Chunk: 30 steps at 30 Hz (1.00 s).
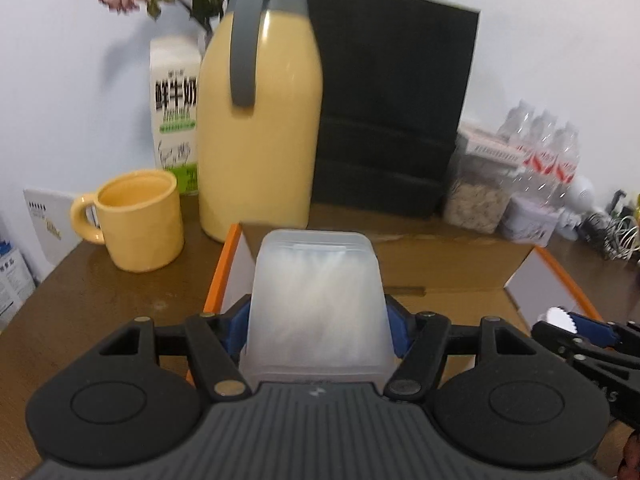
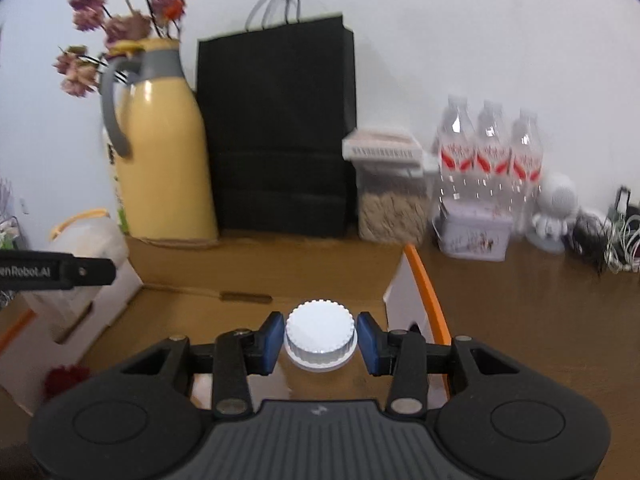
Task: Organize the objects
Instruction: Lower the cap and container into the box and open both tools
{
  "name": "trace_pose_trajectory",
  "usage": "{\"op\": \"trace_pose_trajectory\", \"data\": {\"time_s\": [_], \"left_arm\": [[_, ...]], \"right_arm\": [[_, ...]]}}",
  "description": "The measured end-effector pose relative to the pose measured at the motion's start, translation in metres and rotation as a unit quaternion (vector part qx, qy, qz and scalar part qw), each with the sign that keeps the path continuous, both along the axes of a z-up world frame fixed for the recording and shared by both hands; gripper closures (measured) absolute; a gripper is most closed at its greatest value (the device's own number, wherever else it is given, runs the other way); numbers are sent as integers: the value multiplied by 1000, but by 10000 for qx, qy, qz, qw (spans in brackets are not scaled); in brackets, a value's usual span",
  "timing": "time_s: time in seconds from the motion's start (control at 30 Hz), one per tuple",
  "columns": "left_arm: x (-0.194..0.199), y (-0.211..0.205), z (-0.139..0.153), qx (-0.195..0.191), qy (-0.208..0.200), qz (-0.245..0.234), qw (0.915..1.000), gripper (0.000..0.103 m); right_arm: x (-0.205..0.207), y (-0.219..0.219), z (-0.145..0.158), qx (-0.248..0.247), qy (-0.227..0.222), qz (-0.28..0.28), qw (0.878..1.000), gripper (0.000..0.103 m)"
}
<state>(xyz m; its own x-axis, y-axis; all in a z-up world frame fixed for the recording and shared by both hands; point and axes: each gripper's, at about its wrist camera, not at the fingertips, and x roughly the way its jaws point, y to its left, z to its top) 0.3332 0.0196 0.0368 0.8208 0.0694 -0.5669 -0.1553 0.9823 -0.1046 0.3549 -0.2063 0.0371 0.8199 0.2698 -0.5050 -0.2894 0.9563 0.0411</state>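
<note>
Surroundings: yellow jug (image 1: 260,120), yellow mug (image 1: 140,226), milk carton (image 1: 174,112) and black paper bag (image 1: 392,108) stand on the table (image 1: 100,308) just behind the cardboard box (image 1: 440,256).
Containers: grain jar (image 2: 390,212) beside three water bottles (image 2: 488,152).
Left tongs (image 1: 318,328): clamped on a translucent plastic box (image 1: 316,304), held over the cardboard box.
Right tongs (image 2: 320,340): pads slightly apart from a white ribbed cap (image 2: 320,338), not gripping; inside the cardboard box.
Edges: orange rim (image 2: 426,292) at right; bare table beyond.

Home: flask (image 1: 260,120), mug (image 1: 140,224), flowers (image 2: 112,28).
</note>
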Motion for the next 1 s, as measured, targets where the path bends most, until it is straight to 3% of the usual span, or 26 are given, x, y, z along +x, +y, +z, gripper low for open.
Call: {"op": "trace_pose_trajectory", "data": {"time_s": [0.23, 0.33, 0.4, 0.47, 0.57, 0.83, 1.0], "left_arm": [[6, 3, -13, -75, 210, -37, 9997, 35], [1, -2, -10, 29, 91, -49, 9999, 19], [-2, -6, -7, 110, -61, -54, 9999, 0], [-7, -7, -4, 118, -284, -16, 9995, 0], [-6, -7, -4, 39, -290, -4, 9996, 0], [-11, -7, 0, 4, -345, -14, 9994, 0], [-24, -8, 14, -29, -597, -96, 9982, 0]], "right_arm": [[6, -5, -7, 95, 179, -27, 9998, 64], [3, -6, -5, 127, 161, -75, 9998, 60], [3, -7, -2, 161, 134, -73, 9998, 29], [2, -7, -1, 171, 109, -56, 9998, 9], [2, -8, 1, 225, 64, -97, 9997, 1], [1, -8, 2, 228, 32, -56, 9997, 0], [-9, -6, 13, 217, -142, -31, 9997, 0]]}}
